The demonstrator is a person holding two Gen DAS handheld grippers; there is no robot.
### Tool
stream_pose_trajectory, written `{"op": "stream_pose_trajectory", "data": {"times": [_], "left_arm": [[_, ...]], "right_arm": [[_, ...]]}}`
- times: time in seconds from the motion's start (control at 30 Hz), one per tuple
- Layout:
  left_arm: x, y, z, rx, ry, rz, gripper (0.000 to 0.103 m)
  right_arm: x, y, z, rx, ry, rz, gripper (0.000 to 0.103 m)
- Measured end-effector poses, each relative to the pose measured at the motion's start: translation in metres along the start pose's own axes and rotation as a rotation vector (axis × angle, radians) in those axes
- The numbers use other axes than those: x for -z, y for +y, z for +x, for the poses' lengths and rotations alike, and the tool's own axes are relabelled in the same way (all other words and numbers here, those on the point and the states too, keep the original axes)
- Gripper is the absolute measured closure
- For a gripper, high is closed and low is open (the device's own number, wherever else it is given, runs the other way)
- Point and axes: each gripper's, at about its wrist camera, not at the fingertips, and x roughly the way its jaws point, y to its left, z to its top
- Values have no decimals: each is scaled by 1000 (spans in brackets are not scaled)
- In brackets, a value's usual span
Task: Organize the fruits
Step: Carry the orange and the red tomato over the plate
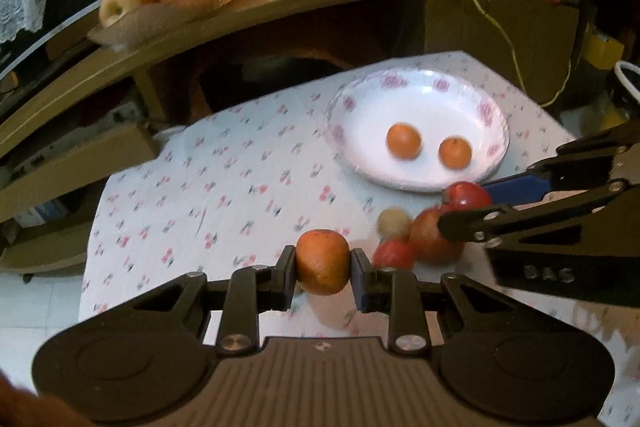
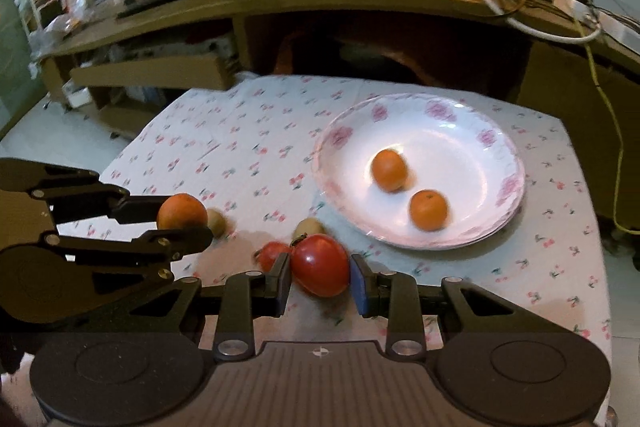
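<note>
Left wrist view: left gripper [image 1: 323, 261] angled down, pinching an orange [image 1: 322, 261] above the tablecloth [image 1: 224, 187]. Right gripper [image 2: 319, 270] alongside, also tilted down — clamps a red tomato [image 2: 320, 270]. Beyond, floral plate [image 2: 476, 131] holds two oranges.

"DAS" on right hand-held gripper [image 1: 466, 205]

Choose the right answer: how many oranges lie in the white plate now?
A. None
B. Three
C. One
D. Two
D: the plate holds two oranges, one behind the other; a third orange is in the left tool, not in the plate.
</note>
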Motion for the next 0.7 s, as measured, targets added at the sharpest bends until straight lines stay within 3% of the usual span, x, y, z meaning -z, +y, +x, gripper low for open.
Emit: {"op": "stream_pose_trajectory", "data": {"times": [0.3, 0.7], "left_arm": [[-32, -16, 17, 19, -30, 2, 69], [-48, -22, 42, 24, -39, 2, 69]], "right_arm": [[-19, -24, 2, 71, -49, 55, 70], [-22, -37, 18, 183, -69, 49, 70]]}}
